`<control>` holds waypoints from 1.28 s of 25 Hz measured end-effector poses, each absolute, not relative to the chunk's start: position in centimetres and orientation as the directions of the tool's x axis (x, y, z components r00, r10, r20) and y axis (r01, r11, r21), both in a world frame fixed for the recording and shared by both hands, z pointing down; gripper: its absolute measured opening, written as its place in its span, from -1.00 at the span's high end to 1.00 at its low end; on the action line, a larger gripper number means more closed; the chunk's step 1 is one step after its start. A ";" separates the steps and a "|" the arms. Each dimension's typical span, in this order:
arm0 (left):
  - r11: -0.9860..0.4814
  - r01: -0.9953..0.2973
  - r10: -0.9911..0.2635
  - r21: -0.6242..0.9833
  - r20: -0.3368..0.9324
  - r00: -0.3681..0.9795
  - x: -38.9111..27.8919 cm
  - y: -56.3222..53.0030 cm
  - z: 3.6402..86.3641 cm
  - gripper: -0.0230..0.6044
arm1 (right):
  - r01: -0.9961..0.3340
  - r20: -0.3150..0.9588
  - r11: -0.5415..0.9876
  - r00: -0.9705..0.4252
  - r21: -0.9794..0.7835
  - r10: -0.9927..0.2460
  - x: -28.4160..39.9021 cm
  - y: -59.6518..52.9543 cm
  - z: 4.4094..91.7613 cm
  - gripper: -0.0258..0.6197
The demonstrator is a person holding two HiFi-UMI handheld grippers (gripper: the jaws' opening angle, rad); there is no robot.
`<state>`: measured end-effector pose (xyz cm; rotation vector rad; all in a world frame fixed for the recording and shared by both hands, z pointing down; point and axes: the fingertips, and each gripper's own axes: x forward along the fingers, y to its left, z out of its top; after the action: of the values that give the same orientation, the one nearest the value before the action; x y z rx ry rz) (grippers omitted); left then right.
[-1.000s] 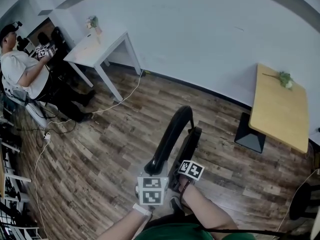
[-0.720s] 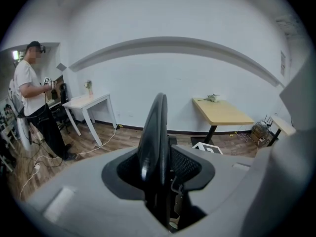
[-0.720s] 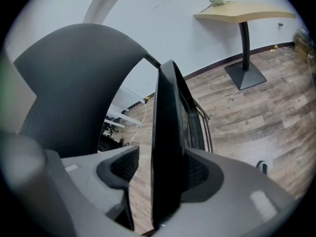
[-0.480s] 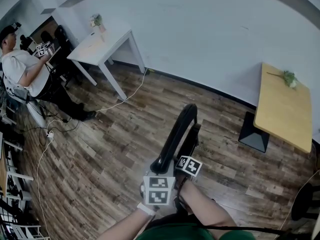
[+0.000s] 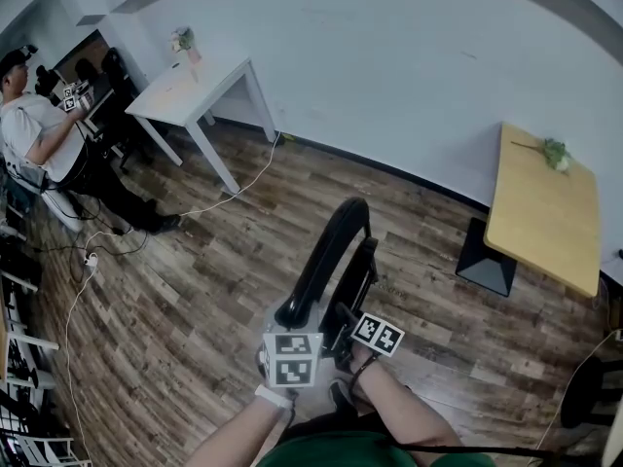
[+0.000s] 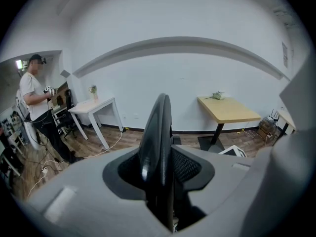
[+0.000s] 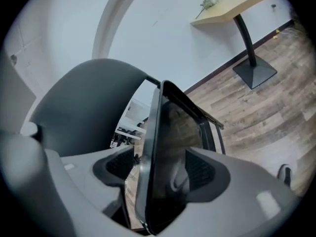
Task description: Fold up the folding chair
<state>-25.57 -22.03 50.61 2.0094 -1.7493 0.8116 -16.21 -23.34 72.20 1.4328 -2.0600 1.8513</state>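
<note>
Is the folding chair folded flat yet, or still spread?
Folded, nearly flat: in the head view its seat stands upright, close beside the backrest.

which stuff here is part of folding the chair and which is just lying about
Job in hand: folding chair; left gripper, closed on the chair; right gripper, jaws just opening, a chair panel between them.
Just lying about: white table; wooden table with a sprig; floor cable; another person.

The left gripper [image 5: 292,331] hides the folding chair's [image 5: 326,251] lower end; the frame edge crops the bystander [image 5: 44,139].
</note>
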 end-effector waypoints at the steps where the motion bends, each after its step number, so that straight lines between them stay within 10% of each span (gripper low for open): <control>1: -0.170 -0.980 -0.776 -0.102 0.627 0.069 -25.8 -22.1 50.7 0.41 | -0.622 0.559 -0.123 -0.577 -0.774 -0.596 -15.3 -23.1 72.2 -0.06; 11: -0.161 -0.978 -0.778 -0.131 0.627 0.044 -25.1 -21.7 50.8 0.39 | -0.560 0.401 0.009 -0.604 -0.828 -0.689 -7.9 -22.1 62.6 -0.06; 21: -0.164 -0.972 -0.788 -0.167 0.615 0.027 -22.4 -20.5 50.6 0.39 | -0.605 0.225 0.438 -0.721 -0.665 -0.655 -3.8 -18.1 47.8 0.87; 32: -0.164 -0.968 -0.795 -0.191 0.607 0.015 -20.7 -19.7 50.6 0.39 | -0.698 0.069 0.603 -0.674 -0.385 -0.736 1.7 -14.0 36.8 0.91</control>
<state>-20.74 -19.70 50.58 2.0163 -1.8221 0.8871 1.67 -13.99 36.80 1.3004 -2.8986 0.6278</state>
